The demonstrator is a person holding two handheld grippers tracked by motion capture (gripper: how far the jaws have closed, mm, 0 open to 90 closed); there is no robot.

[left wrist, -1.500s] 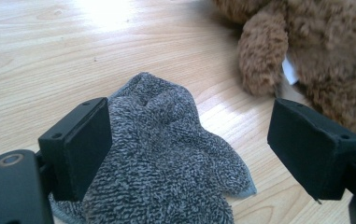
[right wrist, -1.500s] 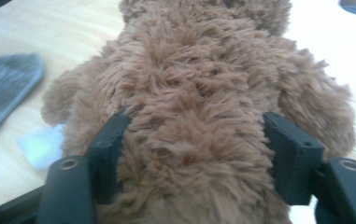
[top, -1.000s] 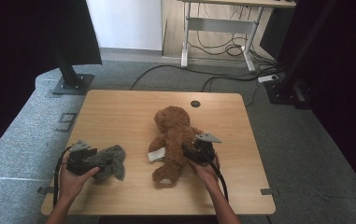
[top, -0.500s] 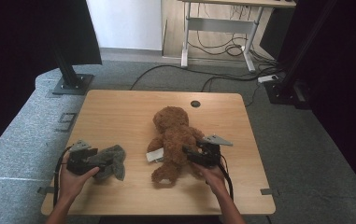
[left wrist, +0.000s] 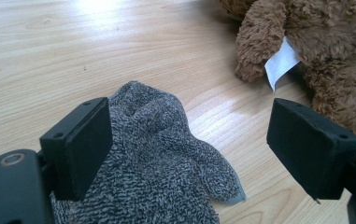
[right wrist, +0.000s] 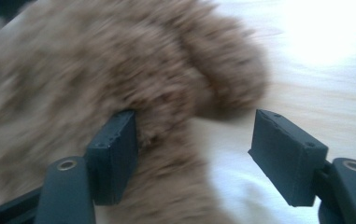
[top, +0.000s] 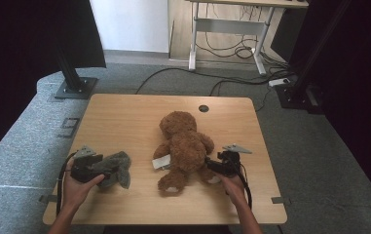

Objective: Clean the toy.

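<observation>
The right tongs (top: 211, 165), spread and just opened wider, stood at the teddy bear's (top: 183, 144) leg; next they needed to close on it. The left tongs (top: 106, 169) lay spread over the grey sock (left wrist: 166, 172).

A lab or office — grey carpet (top: 27, 146), trailing cables (top: 231, 51), desk frame (top: 227, 36)

A wooden table (top: 124, 112) is standing on grey carpet (top: 22, 141), showing a round cable hole (top: 203, 108) near its far edge. Behind it, black cables (top: 231, 83) are trailing across the floor beneath a white desk frame (top: 227, 29).
</observation>
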